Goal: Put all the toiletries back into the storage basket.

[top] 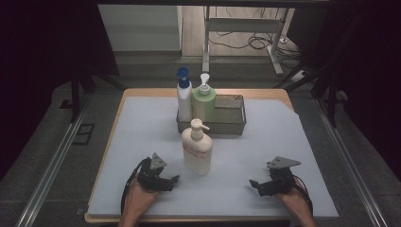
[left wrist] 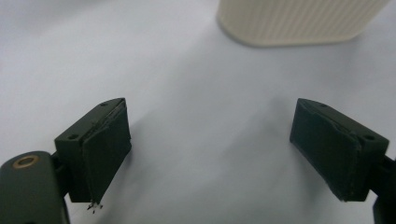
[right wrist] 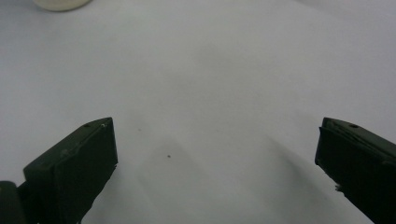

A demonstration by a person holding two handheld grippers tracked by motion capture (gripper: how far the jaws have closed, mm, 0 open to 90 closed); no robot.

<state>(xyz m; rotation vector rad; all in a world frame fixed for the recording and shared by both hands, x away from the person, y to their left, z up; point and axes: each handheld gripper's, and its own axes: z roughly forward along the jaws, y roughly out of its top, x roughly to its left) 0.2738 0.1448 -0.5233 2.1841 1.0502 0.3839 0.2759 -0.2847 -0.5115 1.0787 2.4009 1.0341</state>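
A cream pump bottle (top: 197,149) stands upright on the white mat, in front of the wire basket. My left gripper (top: 173,181) rests low on the mat just left of the bottle, a short gap away from it. In the left gripper view the jaws (left wrist: 210,149) stand open with bare mat between them, and the bottle's ribbed base (left wrist: 299,21) is ahead to the right. My right gripper (top: 255,184) lies on the mat to the bottle's right, farther off. It is open (right wrist: 217,163) and holds nothing, with the bottle's base (right wrist: 60,3) at the far upper left corner.
A grey wire basket (top: 234,124) sits at the back middle of the mat (top: 142,142). In its left end stand a white bottle with a blue cap (top: 184,94) and a green pump bottle (top: 204,101). Beyond the table edge are a desk frame and cables on the floor.
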